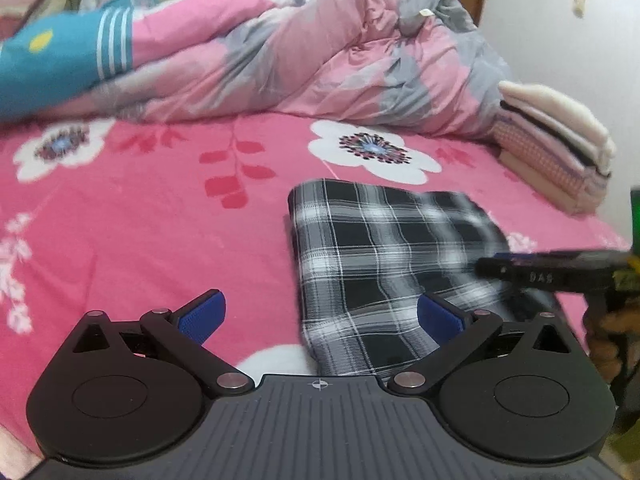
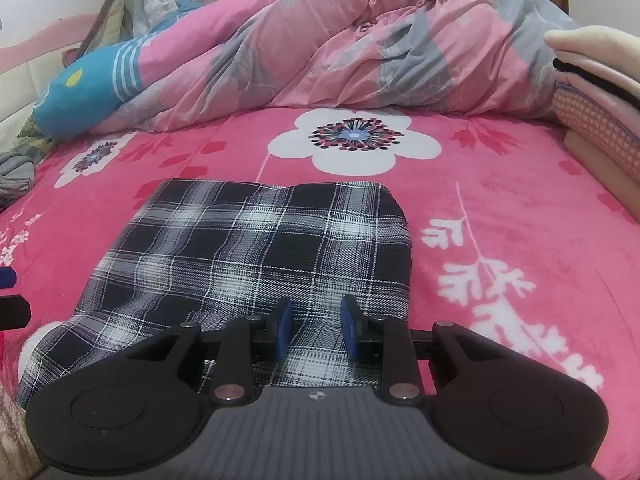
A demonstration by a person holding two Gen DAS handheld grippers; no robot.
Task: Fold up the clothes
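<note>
In the left wrist view, bare pink floral bedsheet [image 1: 160, 216] fills the left and centre of the frame, open as far as the rumpled pink-and-grey duvet [image 1: 320, 60] across the top. One black-and-white plaid garment [image 1: 384, 264], folded flat, lies centre right; its left edge runs straight down toward the left gripper [image 1: 320, 316], whose two blue pads [image 1: 202, 316] are spread wide with nothing between them. One stack of folded clothes [image 1: 560, 148] sits at the right edge. In the right wrist view, the right gripper [image 2: 316, 330] hovers over the garment's near end, fingers partly closed with a gap; whether they touch cloth is unclear.
</note>
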